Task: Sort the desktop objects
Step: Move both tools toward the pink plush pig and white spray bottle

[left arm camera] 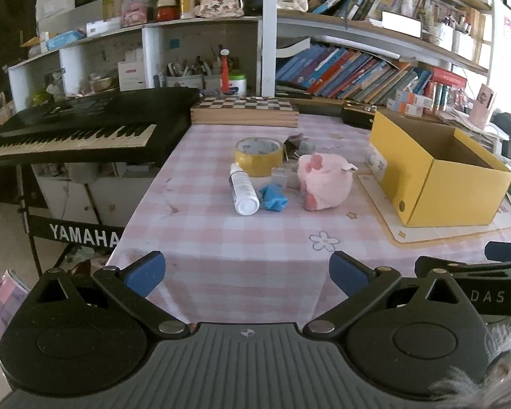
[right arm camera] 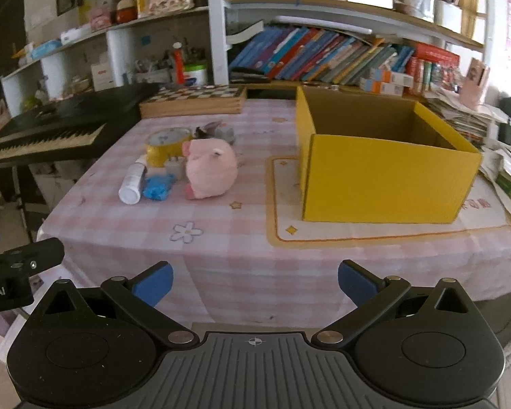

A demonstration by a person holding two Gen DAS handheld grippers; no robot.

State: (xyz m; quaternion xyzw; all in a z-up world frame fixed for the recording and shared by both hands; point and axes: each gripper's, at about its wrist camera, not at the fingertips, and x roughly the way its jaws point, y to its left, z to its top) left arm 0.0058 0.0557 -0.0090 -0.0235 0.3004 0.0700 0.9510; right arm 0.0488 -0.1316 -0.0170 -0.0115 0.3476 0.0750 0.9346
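On the pink checked tablecloth [left arm camera: 242,238] lies a cluster: a pink plush pig [left arm camera: 323,182] [right arm camera: 210,172], a white bottle [left arm camera: 243,189] [right arm camera: 132,184], a crumpled blue item [left arm camera: 272,197] [right arm camera: 158,185], a roll of yellow tape [left arm camera: 259,156] [right arm camera: 163,145], a small clear box [left arm camera: 279,175] and black binder clips [left arm camera: 294,146]. An open yellow cardboard box [left arm camera: 439,177] [right arm camera: 385,163] stands to the right on a mat. My left gripper [left arm camera: 247,271] is open and empty at the table's near edge. My right gripper [right arm camera: 255,281] is open and empty too, in front of the box.
A wooden chessboard box [left arm camera: 243,110] [right arm camera: 194,102] lies at the table's back. A black Yamaha keyboard [left arm camera: 78,126] [right arm camera: 51,126] stands left of the table. Bookshelves [left arm camera: 357,68] fill the wall behind. Papers pile up at the right [right arm camera: 477,119].
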